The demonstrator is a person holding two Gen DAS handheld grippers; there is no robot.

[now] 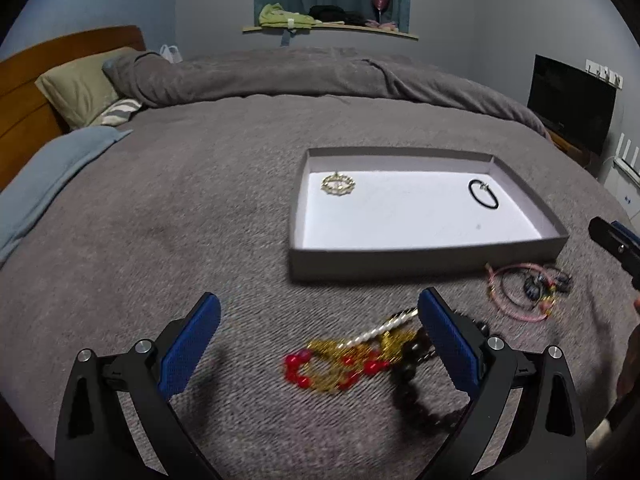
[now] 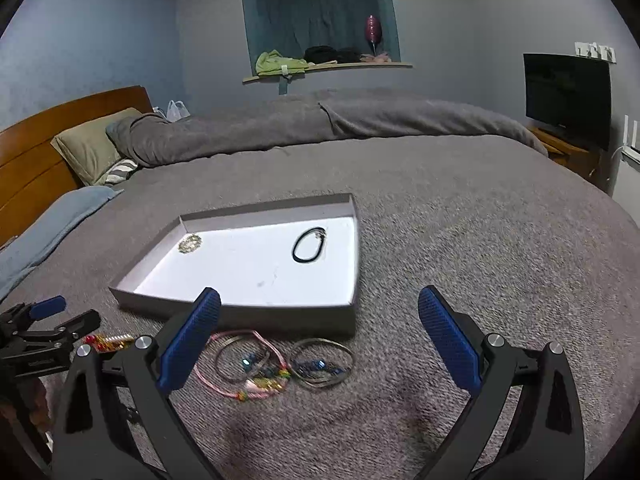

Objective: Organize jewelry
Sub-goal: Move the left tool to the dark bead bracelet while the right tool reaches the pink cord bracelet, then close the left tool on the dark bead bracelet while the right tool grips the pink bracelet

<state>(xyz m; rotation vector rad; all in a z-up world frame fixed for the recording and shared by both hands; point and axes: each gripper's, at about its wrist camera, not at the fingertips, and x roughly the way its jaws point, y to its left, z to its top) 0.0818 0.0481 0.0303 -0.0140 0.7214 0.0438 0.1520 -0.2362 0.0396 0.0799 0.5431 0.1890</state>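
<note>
Both tools are wide open and hold nothing. The left tool (image 1: 320,320) hangs low over a heap of jewelry on the bed (image 1: 180,220): a red-and-gold bracelet (image 1: 320,372), a pearl strand (image 1: 380,330) and a dark bead bracelet (image 1: 416,392) by its right finger. The right tool (image 2: 320,322) hovers above the pink cords (image 2: 248,376) and grey bangles (image 2: 324,364), just near of the tray (image 2: 240,312). In the tray lie a gold ring (image 1: 338,185) far left and a black band (image 1: 483,194) far right.
</note>
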